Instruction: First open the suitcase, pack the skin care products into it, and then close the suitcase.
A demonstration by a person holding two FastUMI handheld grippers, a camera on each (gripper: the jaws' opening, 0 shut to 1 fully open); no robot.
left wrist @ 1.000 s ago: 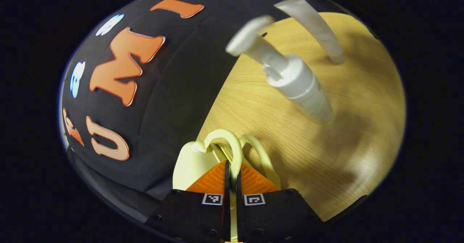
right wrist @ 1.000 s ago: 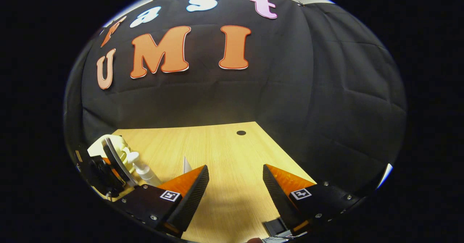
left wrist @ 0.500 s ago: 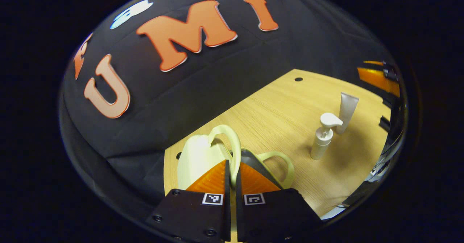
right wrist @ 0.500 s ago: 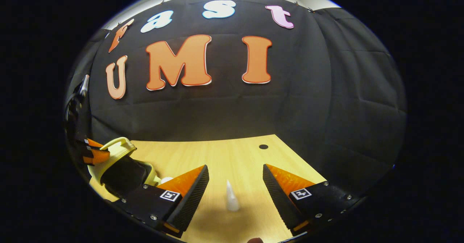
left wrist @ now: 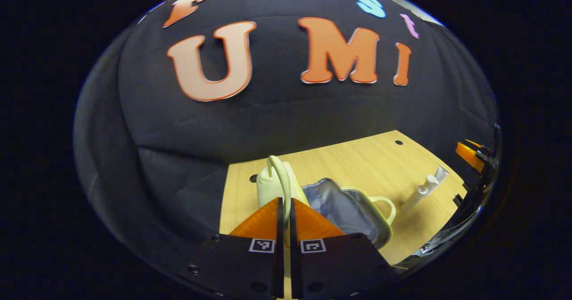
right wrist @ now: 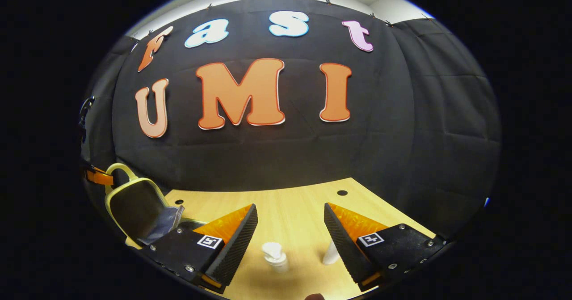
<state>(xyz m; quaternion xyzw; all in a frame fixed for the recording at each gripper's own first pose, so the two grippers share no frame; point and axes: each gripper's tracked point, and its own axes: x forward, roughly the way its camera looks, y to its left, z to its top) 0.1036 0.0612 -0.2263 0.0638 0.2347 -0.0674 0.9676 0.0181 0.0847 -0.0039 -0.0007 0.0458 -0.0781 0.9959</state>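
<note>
Pinching the pale yellow loop handle (left wrist: 280, 179) of the small pale yellow hard-shell suitcase (left wrist: 353, 210) with the left gripper (left wrist: 283, 215), fingers pressed nearly together on the strap, lid (right wrist: 134, 208) raised and standing open on the light wood table (left wrist: 357, 161). Showing a grey lined interior, base lying flat just right of the pinched handle in the left gripper view.

Hovering over the products with the right gripper (right wrist: 290, 226), fingers spread wide and gripping nothing. Standing upright between and just beyond those fingers: a white pump bottle (right wrist: 275, 255), long axis vertical, pump head on top. Peeking out beside the right finger: a white squeeze tube (right wrist: 331, 253), also upright, lower part cut off behind the finger.

Judging the right gripper the nearer one for the first pick, bottle lying almost straight ahead and slightly below, suitcase off to its left.

Appearing small and blurred near the edge of the left gripper view, both products (left wrist: 422, 192) overlapping, hard to separate. Suitcase base largely hidden behind the finger in the right gripper view.
</note>
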